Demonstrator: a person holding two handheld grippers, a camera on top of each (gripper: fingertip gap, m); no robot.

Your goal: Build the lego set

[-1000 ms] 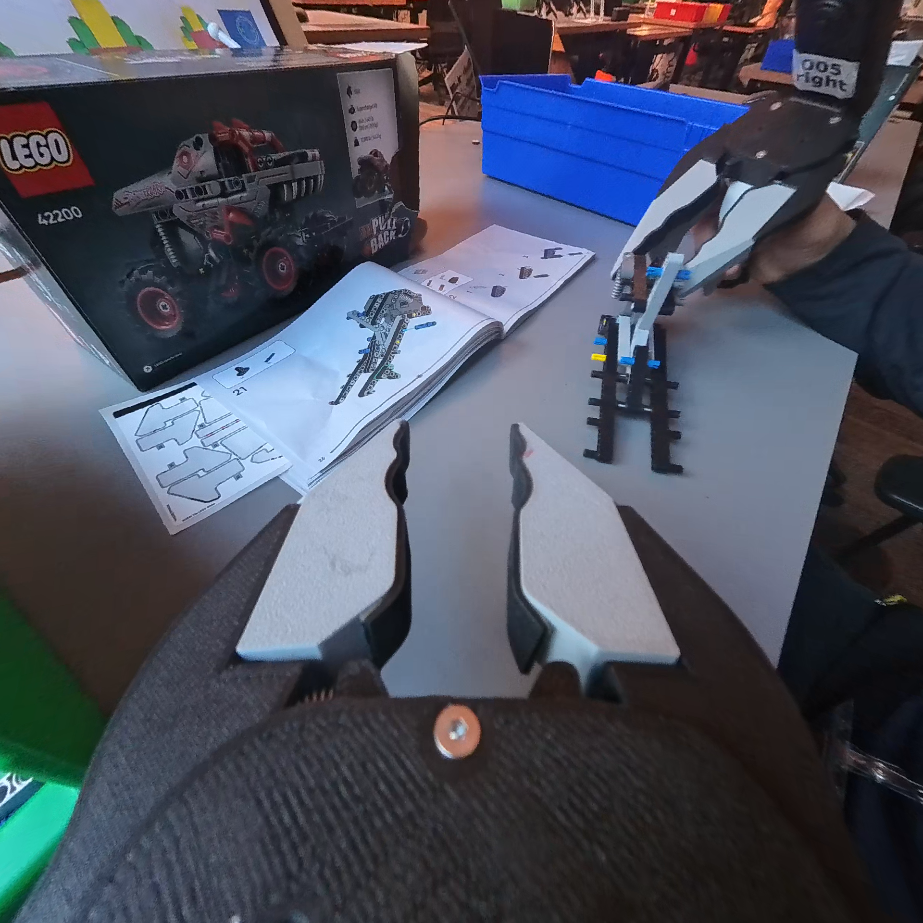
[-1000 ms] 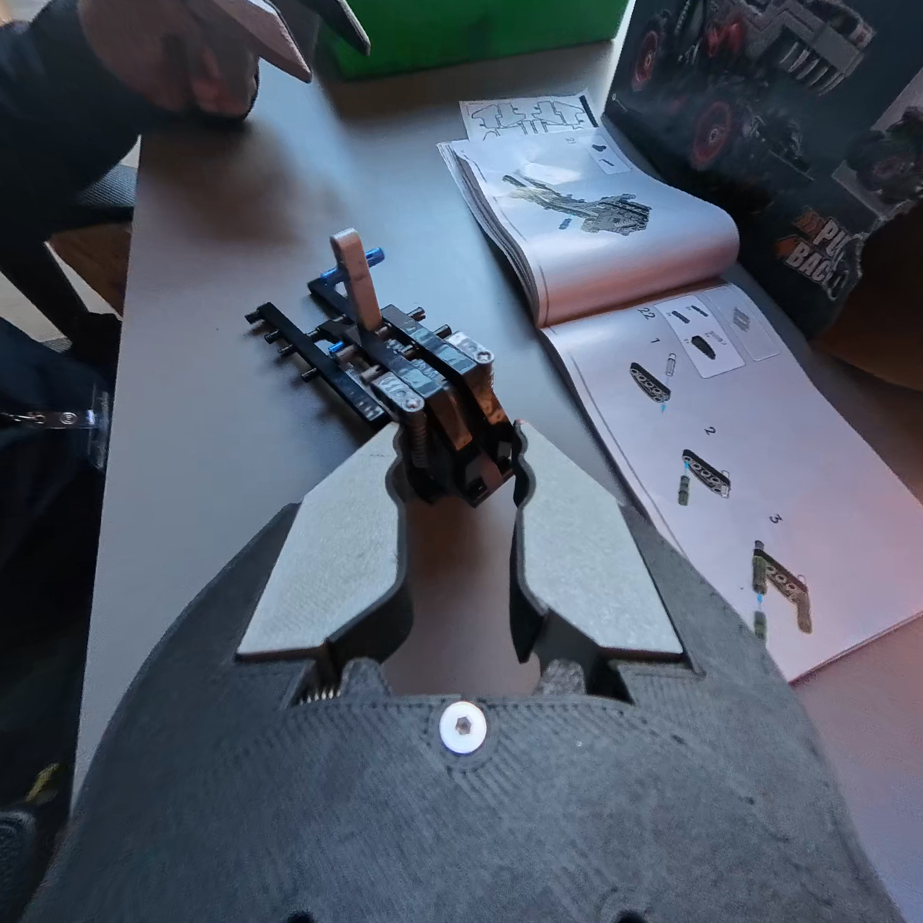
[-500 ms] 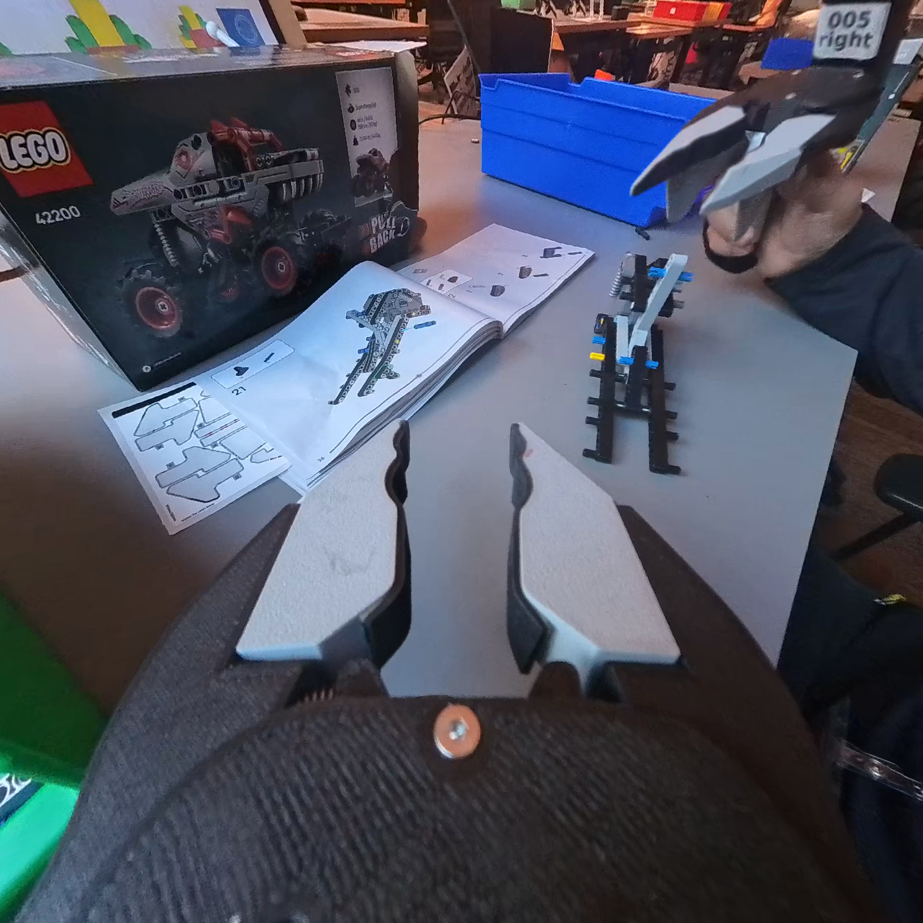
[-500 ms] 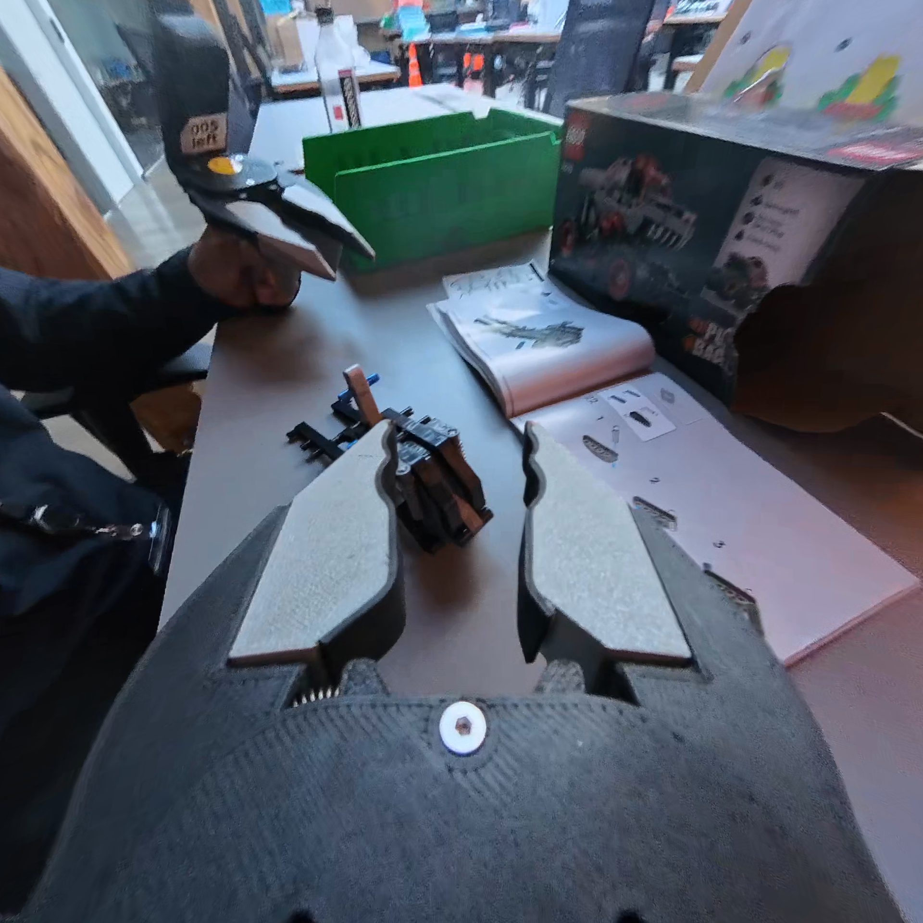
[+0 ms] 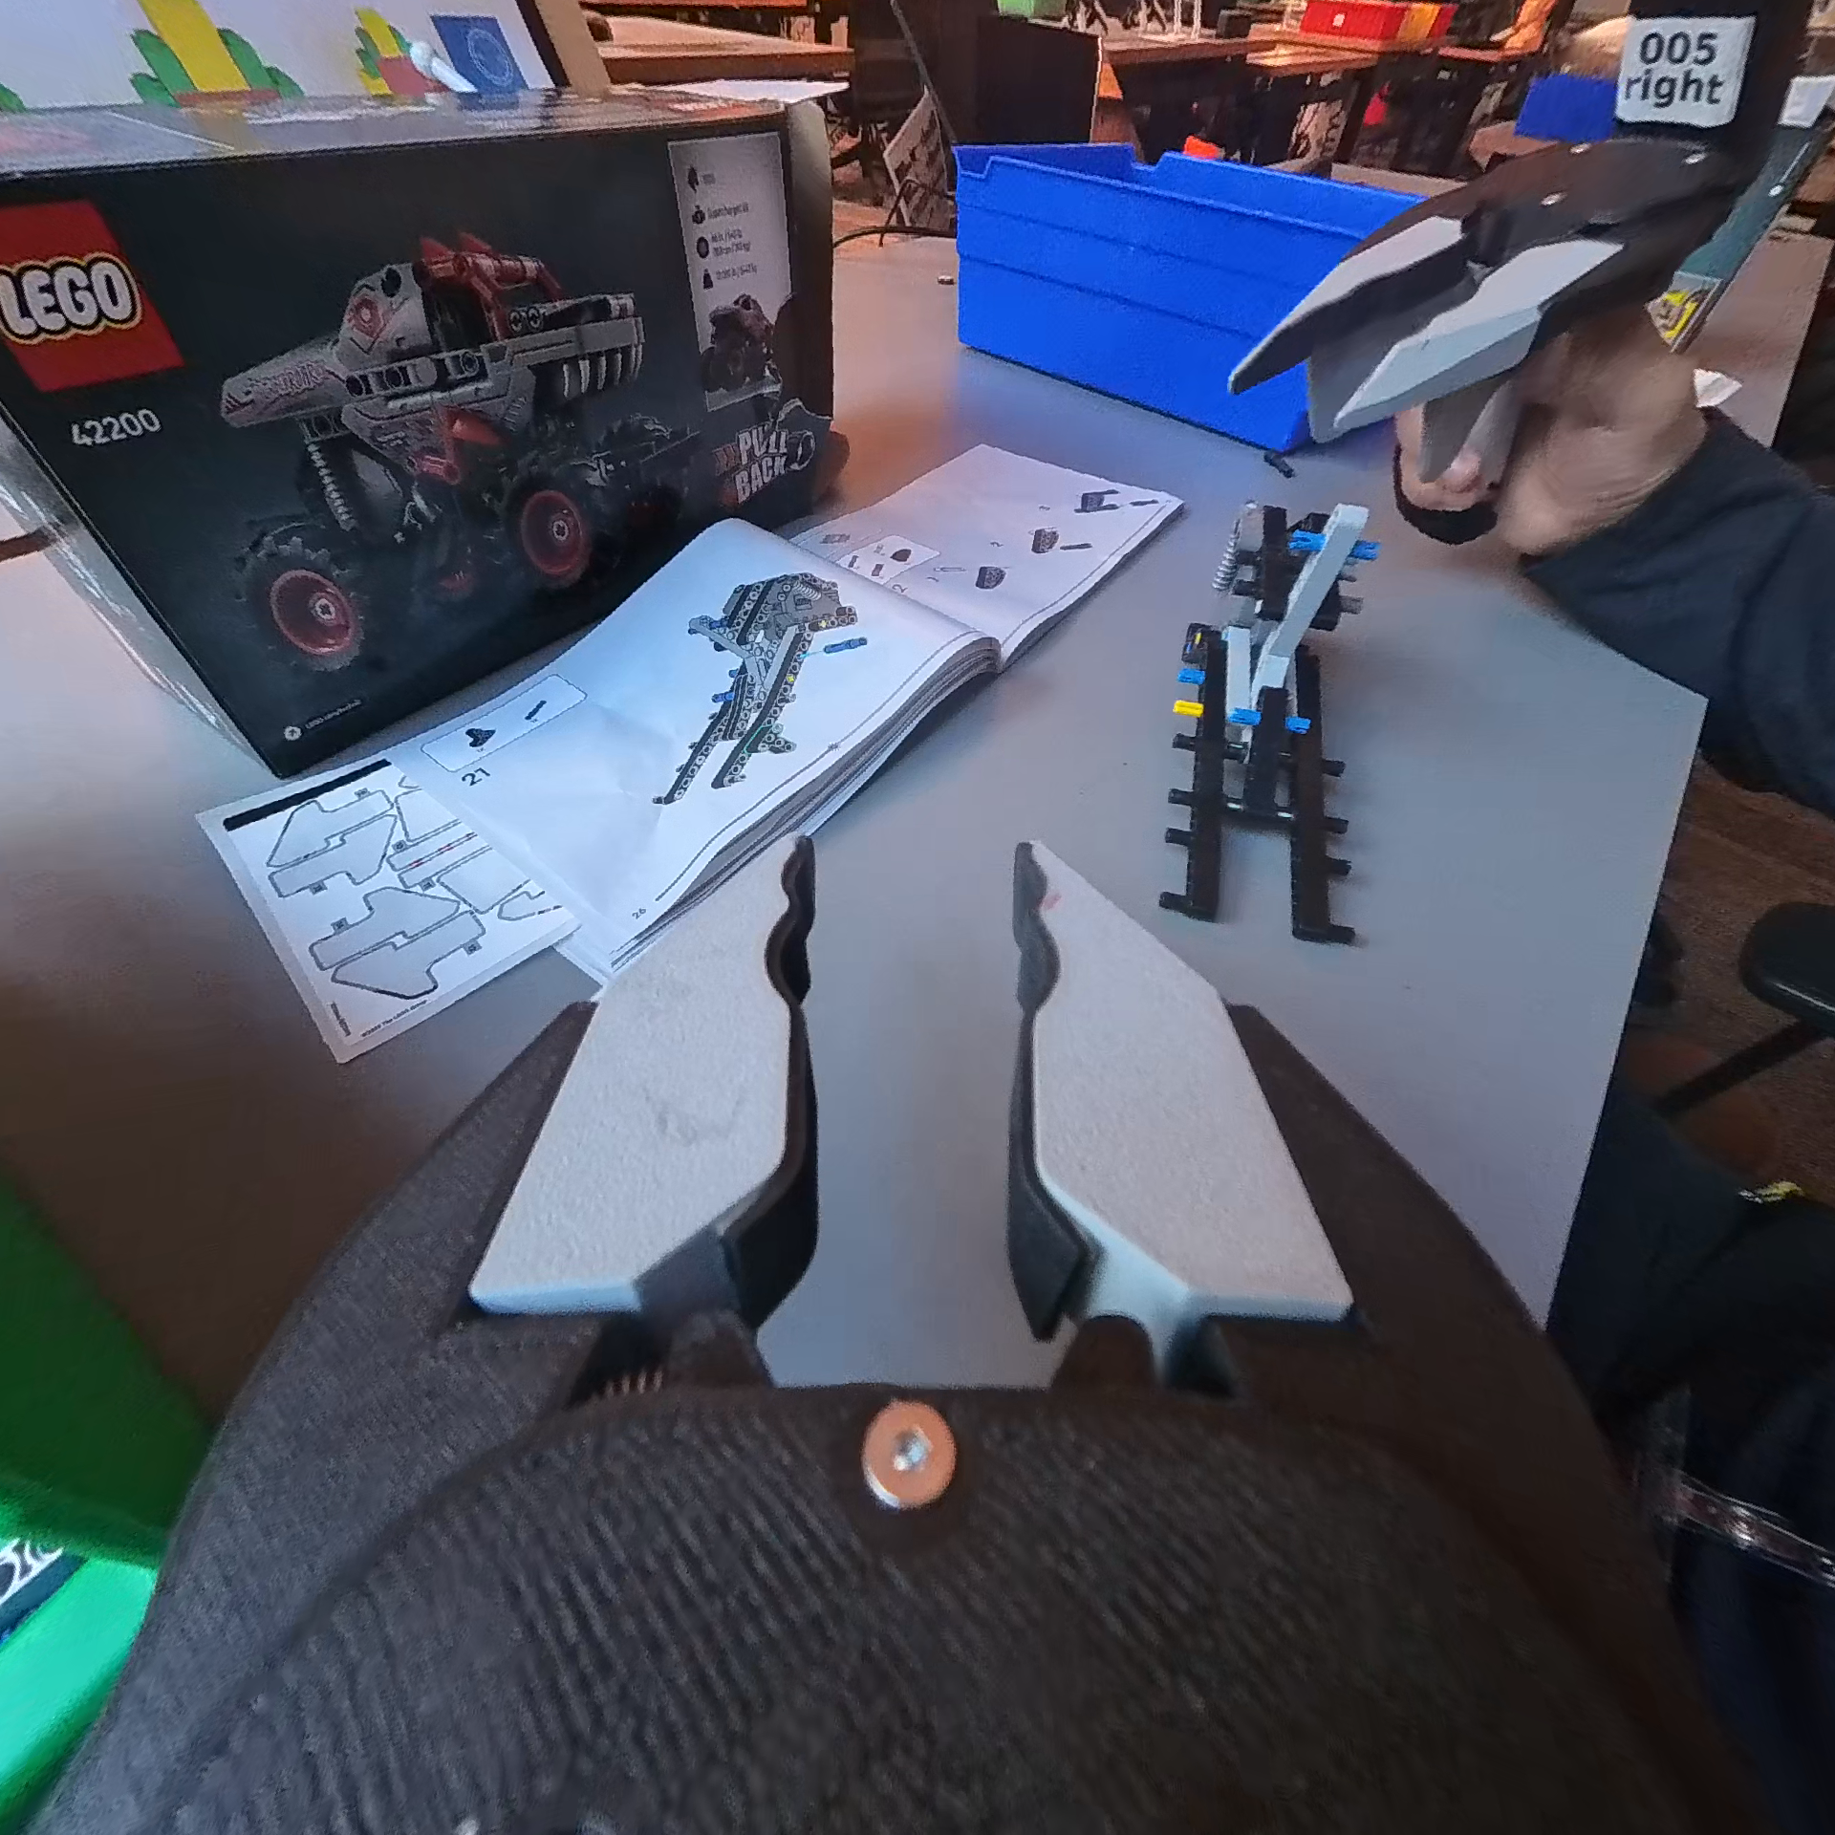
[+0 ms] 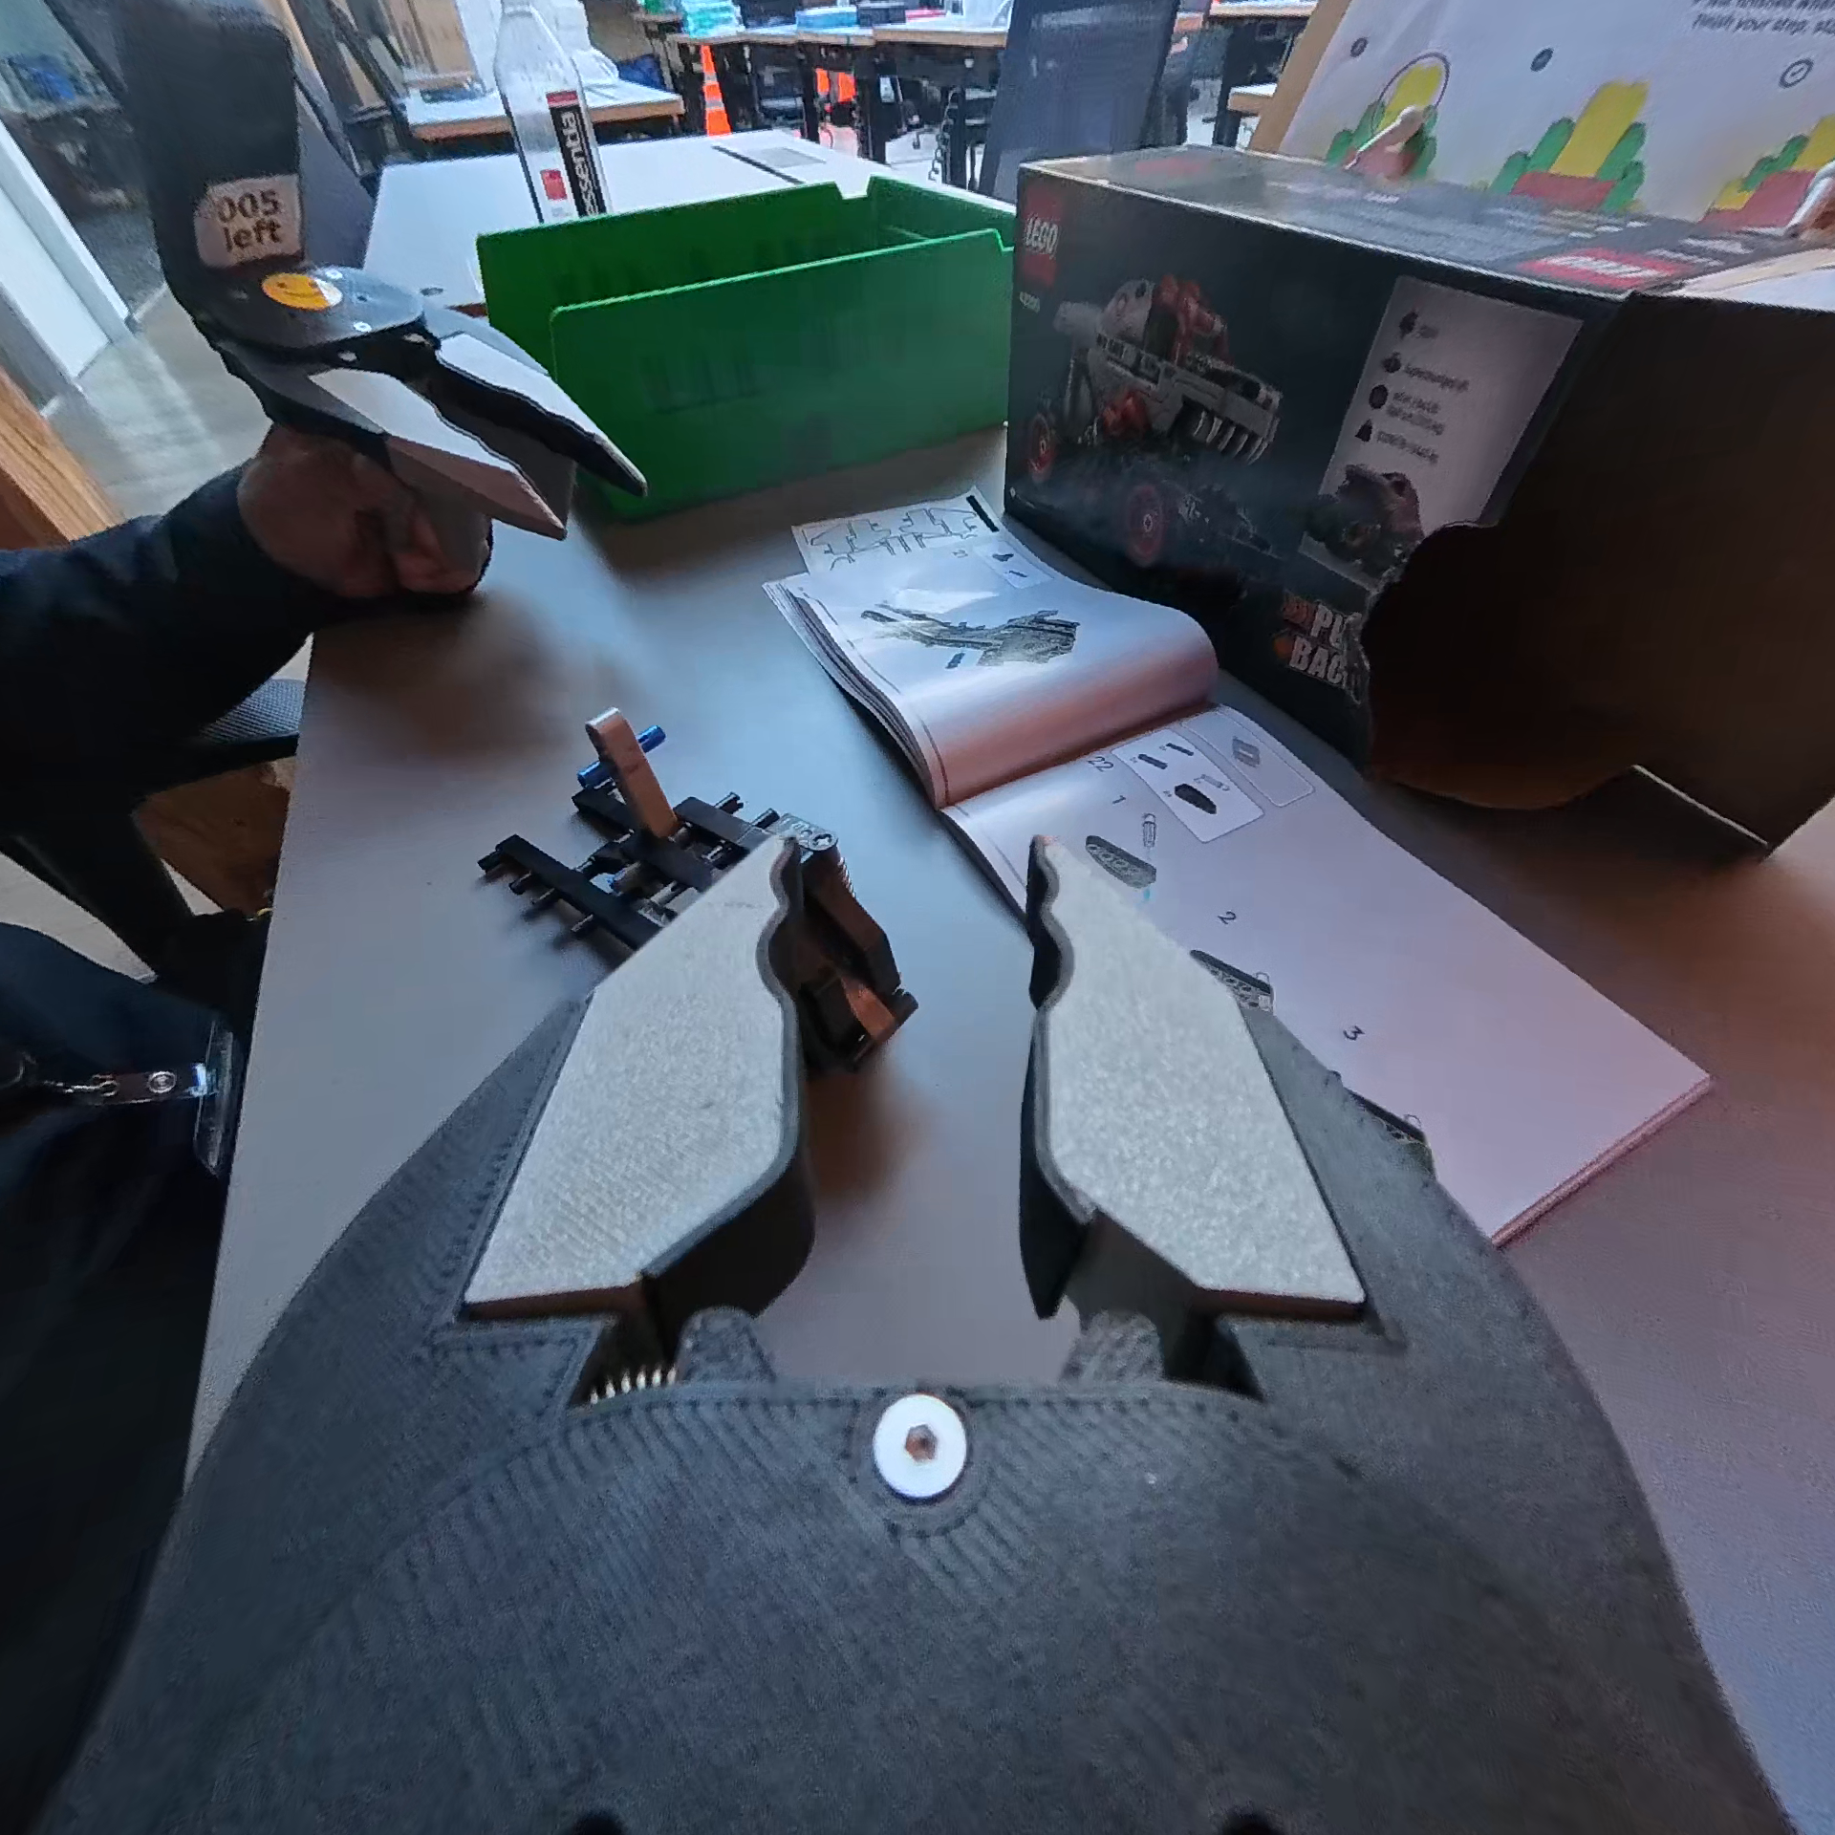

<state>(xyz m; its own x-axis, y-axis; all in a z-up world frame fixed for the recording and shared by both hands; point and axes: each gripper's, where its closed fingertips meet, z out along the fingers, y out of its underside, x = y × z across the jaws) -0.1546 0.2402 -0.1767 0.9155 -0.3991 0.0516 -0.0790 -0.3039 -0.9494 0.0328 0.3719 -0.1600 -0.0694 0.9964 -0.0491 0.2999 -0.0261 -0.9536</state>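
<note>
Both claws gape wide, empty: left claw (image 5: 909, 874) & right claw (image 6: 914, 864) hover above grey tabletop (image 5: 993, 397); black-and-grey partly built lego frame (image 5: 1256, 725) rests btwn them, untouched.

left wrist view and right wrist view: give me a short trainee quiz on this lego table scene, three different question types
1. True or false: the right hand-held gripper is clamped on the black lego frame with a grey beam.
2. Multiple choice: the open white instruction booklet lies between that frame and which thing? A) blue plastic bin B) black cardboard lego box C) green plastic bin
3. Fill in: the left hand-held gripper holds ____.

Key: 1 false, it hangs open above the frame, apart from it. 2 B. 3 nothing, its fingers are open over the bare grey table.
</note>
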